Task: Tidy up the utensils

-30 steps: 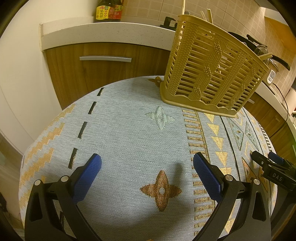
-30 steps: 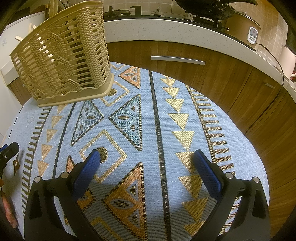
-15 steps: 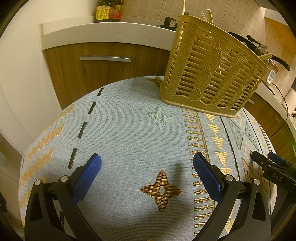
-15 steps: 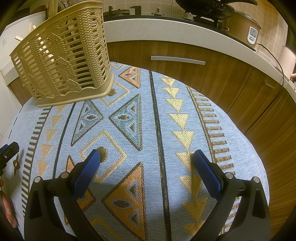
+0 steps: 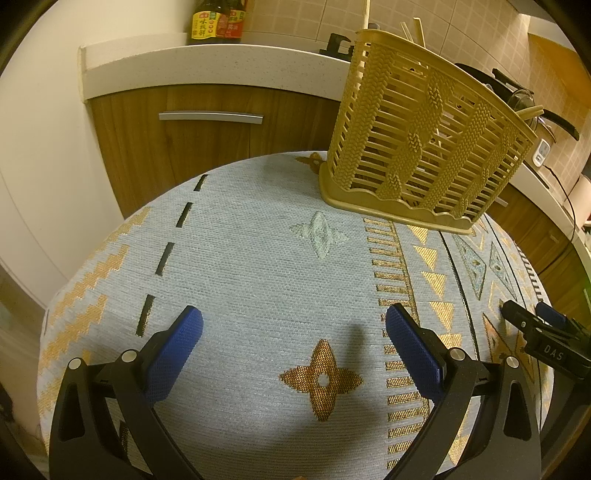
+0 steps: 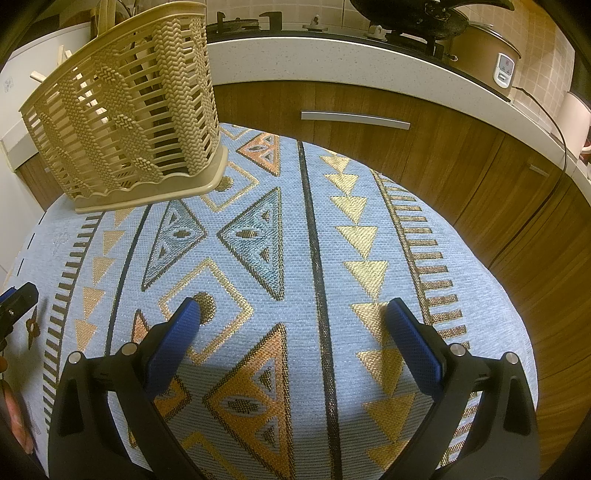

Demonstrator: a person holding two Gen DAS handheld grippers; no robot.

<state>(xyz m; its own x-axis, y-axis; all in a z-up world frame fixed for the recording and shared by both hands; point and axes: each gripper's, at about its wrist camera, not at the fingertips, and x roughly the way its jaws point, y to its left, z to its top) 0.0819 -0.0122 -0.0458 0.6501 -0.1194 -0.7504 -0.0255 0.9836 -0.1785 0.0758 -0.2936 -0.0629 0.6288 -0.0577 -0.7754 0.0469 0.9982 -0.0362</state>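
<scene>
A tan slatted plastic utensil basket [image 5: 424,144] stands upright at the far side of the patterned tablecloth [image 5: 258,266]; it also shows in the right wrist view [image 6: 125,122]. Chopstick ends [image 5: 413,27] stick out of its top. My left gripper [image 5: 293,325] is open and empty over the cloth, well short of the basket. My right gripper [image 6: 291,317] is open and empty over the cloth, to the right of the basket. The right gripper's tip [image 5: 535,328] shows at the right edge of the left wrist view. No loose utensil lies on the cloth in view.
Wooden cabinets with a metal handle [image 5: 210,117] and a white counter [image 5: 207,66] stand behind the table. Sauce bottles [image 5: 218,22] are on the counter. A stove with a pan [image 6: 417,18] and a rice cooker [image 6: 487,62] are at the back right.
</scene>
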